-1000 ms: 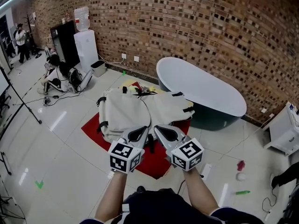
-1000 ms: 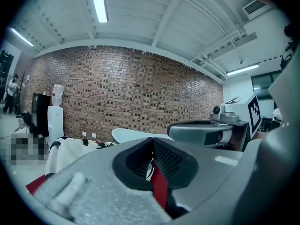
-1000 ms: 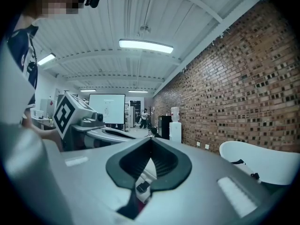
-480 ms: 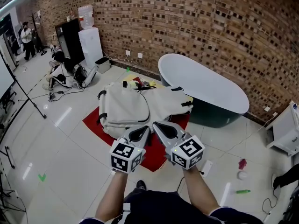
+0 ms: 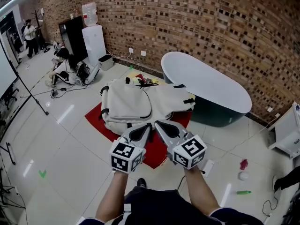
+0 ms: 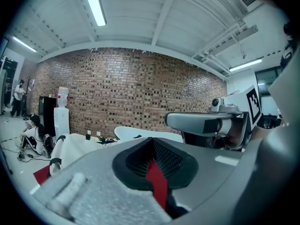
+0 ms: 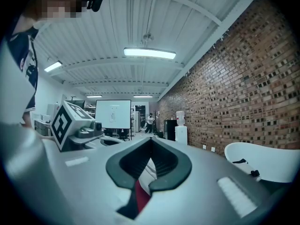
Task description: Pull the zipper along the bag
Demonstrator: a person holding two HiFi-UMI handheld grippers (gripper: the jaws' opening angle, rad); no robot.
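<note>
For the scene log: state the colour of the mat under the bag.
Red; the mat shows best in the head view.

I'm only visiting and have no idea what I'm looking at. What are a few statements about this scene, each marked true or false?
1. The bag lies on a red mat. True.
2. One gripper is clamped on the bag's zipper. False: the left gripper and the right gripper are both shut on nothing, held in the air clear of the bag.
3. A bathtub stands by the brick wall. True.
4. The water dispenser is black. False: it is white; the cabinet beside it is black.
</note>
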